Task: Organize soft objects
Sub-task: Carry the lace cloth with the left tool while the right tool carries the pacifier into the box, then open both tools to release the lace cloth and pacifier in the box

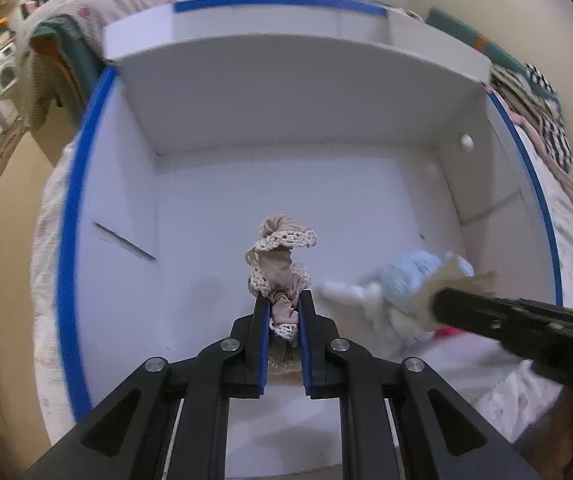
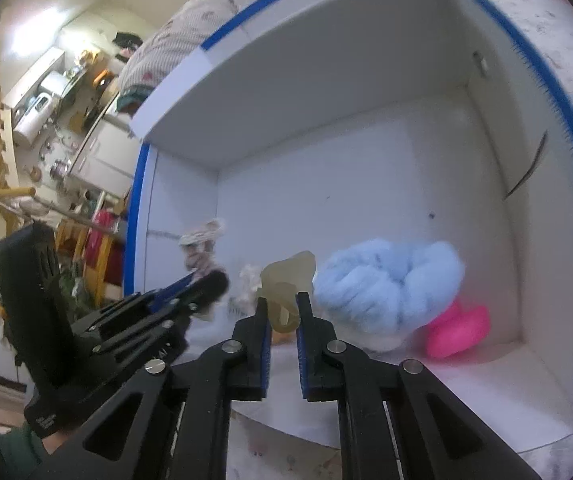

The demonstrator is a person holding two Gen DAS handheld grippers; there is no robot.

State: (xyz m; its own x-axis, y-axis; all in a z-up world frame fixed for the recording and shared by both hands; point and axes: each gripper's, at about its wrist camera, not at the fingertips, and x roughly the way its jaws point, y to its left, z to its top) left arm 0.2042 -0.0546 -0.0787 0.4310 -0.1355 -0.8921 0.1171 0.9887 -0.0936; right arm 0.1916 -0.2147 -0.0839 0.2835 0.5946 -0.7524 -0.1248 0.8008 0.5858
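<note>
Left gripper point(image 1: 284, 312) clamps a beige scrunchie point(image 1: 280, 264) with cream lace trim, held over the floor of the white box point(image 1: 246, 120). Right gripper point(image 2: 282, 312) pinches a pale translucent soft piece point(image 2: 286, 280). Behind it: fluffy blue yarn bundle point(image 2: 390, 280), pink duck point(image 2: 458, 330) in the near right corner. Blue-taped rims point(image 1: 72, 248) bound the box; floor at left is bare.

White blue-edged box point(image 2: 366, 152) on floral bedspread point(image 1: 50, 240); blue wool bundle point(image 2: 390, 280), pink duck point(image 2: 460, 332) inside.
</note>
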